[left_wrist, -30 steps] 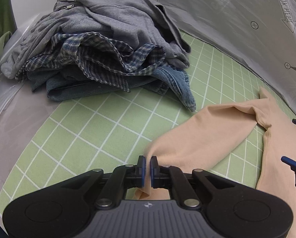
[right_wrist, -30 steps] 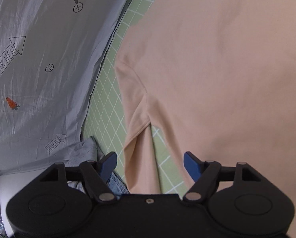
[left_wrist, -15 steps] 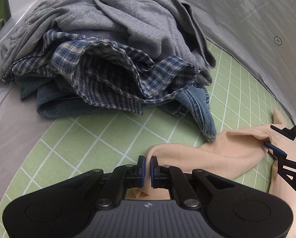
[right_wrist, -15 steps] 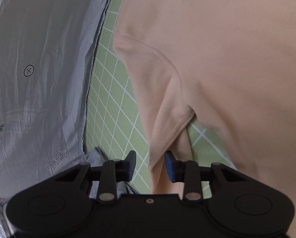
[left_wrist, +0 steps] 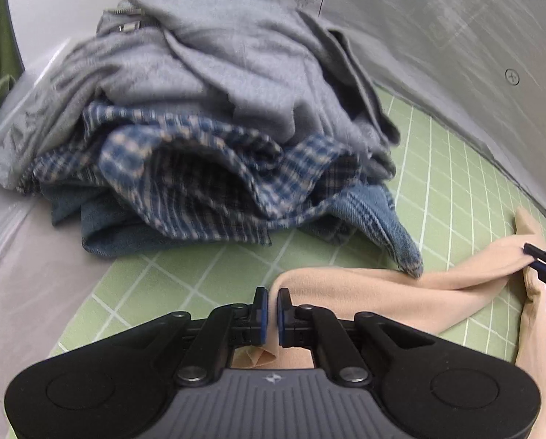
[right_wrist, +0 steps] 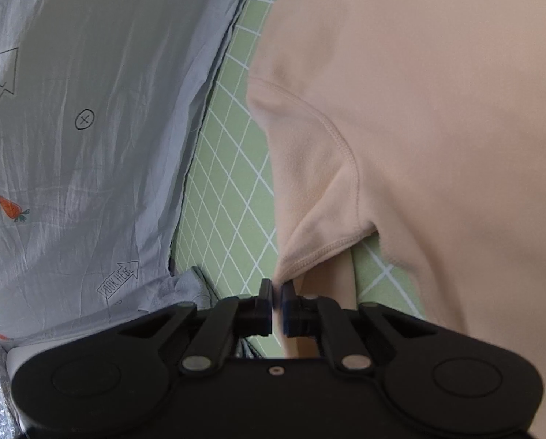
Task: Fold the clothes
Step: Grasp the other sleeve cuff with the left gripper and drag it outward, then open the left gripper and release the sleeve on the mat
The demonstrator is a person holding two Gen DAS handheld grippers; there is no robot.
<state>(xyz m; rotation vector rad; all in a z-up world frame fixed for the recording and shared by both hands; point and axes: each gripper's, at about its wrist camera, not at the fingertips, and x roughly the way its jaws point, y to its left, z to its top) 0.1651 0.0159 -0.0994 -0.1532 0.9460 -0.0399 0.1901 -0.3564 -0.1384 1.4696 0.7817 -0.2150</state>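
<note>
A peach long-sleeved shirt (right_wrist: pixel 437 117) lies spread on the green grid mat (right_wrist: pixel 232 197). Its sleeve (left_wrist: pixel 364 292) stretches across the mat in the left wrist view. My left gripper (left_wrist: pixel 272 298) is shut on the cuff end of that sleeve. My right gripper (right_wrist: pixel 277 289) is shut on the sleeve fabric at the armpit seam (right_wrist: pixel 346 190). The right gripper (left_wrist: pixel 540 261) also shows at the right edge of the left wrist view, pinching the sleeve's far end.
A pile of clothes sits at the back left of the mat: a grey hoodie (left_wrist: pixel 218 58) on top, a blue plaid shirt (left_wrist: pixel 199 179) under it, denim (left_wrist: pixel 390 216) at the bottom. A grey printed sheet (right_wrist: pixel 90 109) borders the mat.
The right gripper's jaws came together from wide apart onto the sleeve at the armpit. The left gripper, still holding the cuff, moved closer to the clothes pile.
</note>
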